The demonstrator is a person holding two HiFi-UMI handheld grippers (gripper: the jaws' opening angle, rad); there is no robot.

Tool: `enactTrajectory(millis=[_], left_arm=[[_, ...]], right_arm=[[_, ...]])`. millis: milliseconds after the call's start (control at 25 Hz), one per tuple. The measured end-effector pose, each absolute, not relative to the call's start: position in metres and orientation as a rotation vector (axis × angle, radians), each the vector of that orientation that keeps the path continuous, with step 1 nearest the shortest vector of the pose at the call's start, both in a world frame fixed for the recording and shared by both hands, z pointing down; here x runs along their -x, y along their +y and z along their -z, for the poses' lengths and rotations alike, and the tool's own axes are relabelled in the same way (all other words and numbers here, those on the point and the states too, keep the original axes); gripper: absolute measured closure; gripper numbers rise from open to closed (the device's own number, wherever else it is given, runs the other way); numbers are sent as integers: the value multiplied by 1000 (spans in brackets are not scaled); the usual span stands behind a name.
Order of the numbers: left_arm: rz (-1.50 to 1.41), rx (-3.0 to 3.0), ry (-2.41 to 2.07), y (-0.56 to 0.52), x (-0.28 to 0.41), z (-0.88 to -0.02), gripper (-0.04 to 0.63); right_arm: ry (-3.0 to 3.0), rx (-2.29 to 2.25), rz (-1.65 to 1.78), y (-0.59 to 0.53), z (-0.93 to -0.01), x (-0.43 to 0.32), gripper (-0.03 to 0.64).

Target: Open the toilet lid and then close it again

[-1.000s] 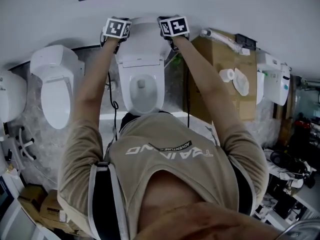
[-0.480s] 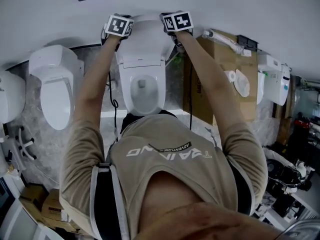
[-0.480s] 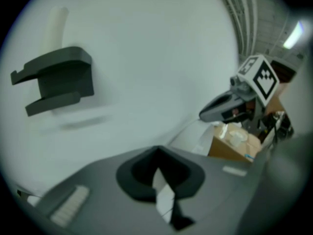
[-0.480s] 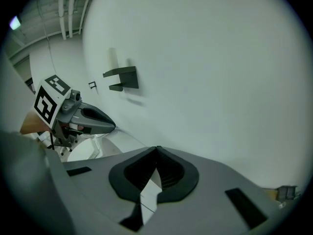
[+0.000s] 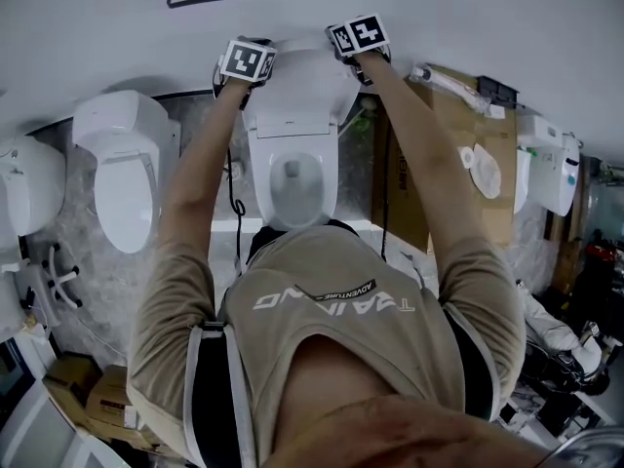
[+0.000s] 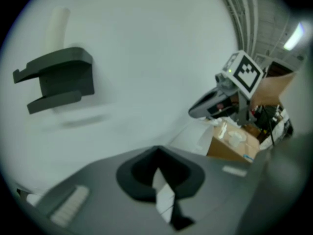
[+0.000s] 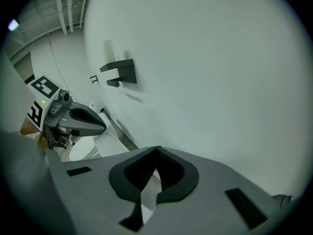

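Blocking the near view: person's beige-shirted torso [image 5: 322,300], hiding the bowl's front.
Task thing: white plastic toilet lid [image 5: 302,81], raised against the wall above the open white ceramic bowl [image 5: 290,178].
Left gripper [image 6: 156,150]: fingers pressed together, beside the lid's top.
Right gripper [image 7: 156,150]: fingers together too; contact with the lid unclear.
Room: plain white wall [image 7: 205,58], black wall bracket [image 6: 56,80].

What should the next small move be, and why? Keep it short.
Probably tip the lid forward off the wall toward the bowl. The lid stands fully raised, the bowl lies open, and the left gripper and right gripper, both with jaws together, sit at its top corners.
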State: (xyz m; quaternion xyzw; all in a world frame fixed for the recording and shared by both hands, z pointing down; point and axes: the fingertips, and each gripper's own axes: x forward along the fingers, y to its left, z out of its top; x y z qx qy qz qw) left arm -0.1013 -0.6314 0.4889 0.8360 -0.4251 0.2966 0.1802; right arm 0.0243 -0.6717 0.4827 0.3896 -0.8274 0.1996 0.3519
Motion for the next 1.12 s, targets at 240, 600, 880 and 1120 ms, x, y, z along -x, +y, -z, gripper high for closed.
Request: enactTrajectory(millis=[240,600,880,1120], left_arm=[[-869,-2371,-1198,-626,101,-486,594],[-910,-2348,-1186,-598,98,-485,592],[-948,-2318,-1180,-564,96,-483,592],[-990,-2278,-1182,-522,93,-485,592]], right_arm=[[-2126,-961,-606,-665,-486,-24,606],[-2117,-921,-560,-639,-486,-20,606],[-2149,-923,-574,-604,-483,-19,606],[-2152,-885,-551,-563,-487,-22,606]])
